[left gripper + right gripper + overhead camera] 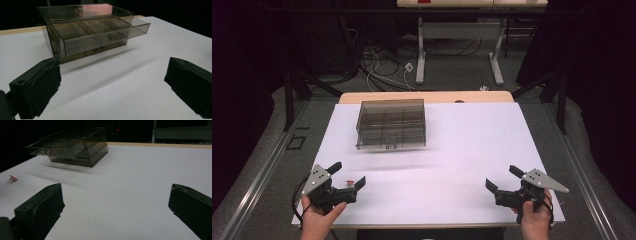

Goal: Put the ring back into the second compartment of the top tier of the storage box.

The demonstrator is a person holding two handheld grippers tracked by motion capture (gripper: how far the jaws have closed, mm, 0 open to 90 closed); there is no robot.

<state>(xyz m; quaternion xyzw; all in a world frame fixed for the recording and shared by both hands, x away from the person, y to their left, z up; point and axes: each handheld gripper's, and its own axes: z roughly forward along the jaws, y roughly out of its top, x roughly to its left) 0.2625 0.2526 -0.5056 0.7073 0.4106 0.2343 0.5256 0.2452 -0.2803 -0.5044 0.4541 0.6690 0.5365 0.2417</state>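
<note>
A smoky clear drawer box [390, 123] stands on the white table top [477, 140], left of centre toward the far side. Its upper drawer [100, 32] is pulled out, divided into compartments that look empty. A small red-and-white piece [348, 179] lies on the table by my left gripper [348, 174], which is open at the near left and faces the box [82, 15]; nothing sits between its jaws in the left gripper view. My right gripper [503, 177] is open at the near right with nothing in it. Its view shows the box [75, 146] and the red piece [12, 179] far left.
A wooden strip [427, 96] edges the table's far side. Beyond it are desk legs [421, 55] and loose cables [377, 65] on the floor. Dark curtains and metal stand legs [288, 100] flank the table.
</note>
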